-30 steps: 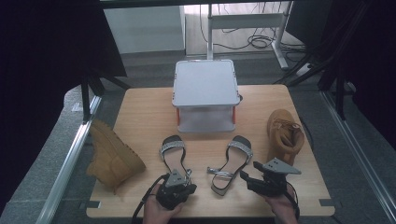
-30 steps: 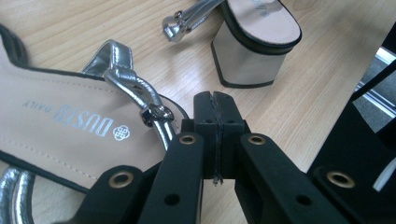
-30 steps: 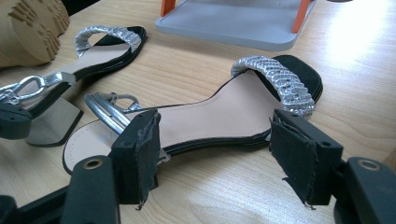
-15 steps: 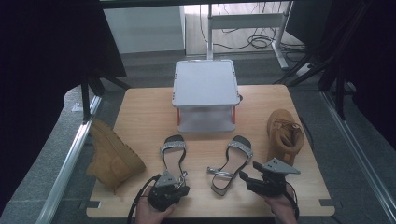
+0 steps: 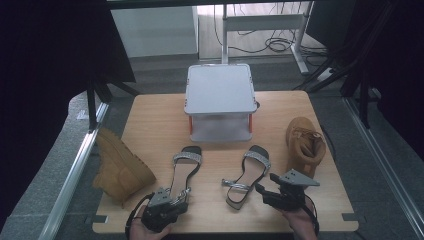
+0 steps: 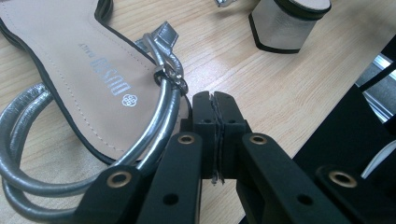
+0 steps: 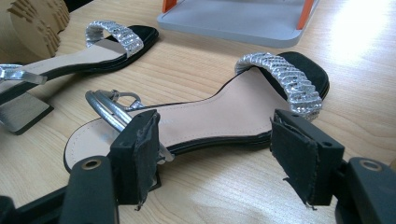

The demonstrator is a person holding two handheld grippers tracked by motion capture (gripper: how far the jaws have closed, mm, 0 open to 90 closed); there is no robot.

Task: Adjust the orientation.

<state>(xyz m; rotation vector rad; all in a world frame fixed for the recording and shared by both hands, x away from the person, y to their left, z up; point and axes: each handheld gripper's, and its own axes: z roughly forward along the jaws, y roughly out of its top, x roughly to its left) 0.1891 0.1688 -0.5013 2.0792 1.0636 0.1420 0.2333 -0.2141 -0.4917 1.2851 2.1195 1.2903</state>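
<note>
Two black sandals with glittery toe bands lie on the wooden table (image 5: 160,125): a left sandal (image 5: 185,167) and a right sandal (image 5: 247,175). My left gripper (image 5: 180,202) sits at the left sandal's heel end, near the table's front edge. In the left gripper view its jaws (image 6: 215,112) are pressed together with nothing between them, right beside the silver ankle strap (image 6: 159,116). My right gripper (image 5: 263,194) is open. In the right gripper view its pads (image 7: 140,144) stand wide apart just in front of the right sandal (image 7: 224,112), at its heel and strap end.
A grey two-level stand (image 5: 219,100) with orange posts occupies the back middle of the table. One tan boot (image 5: 120,167) lies on its side at the left edge, another tan boot (image 5: 305,142) at the right. Metal rails run along both sides.
My left gripper has slid left along the table's front edge, away from under the left sandal's heel. The right gripper and both sandals have stayed put.
</note>
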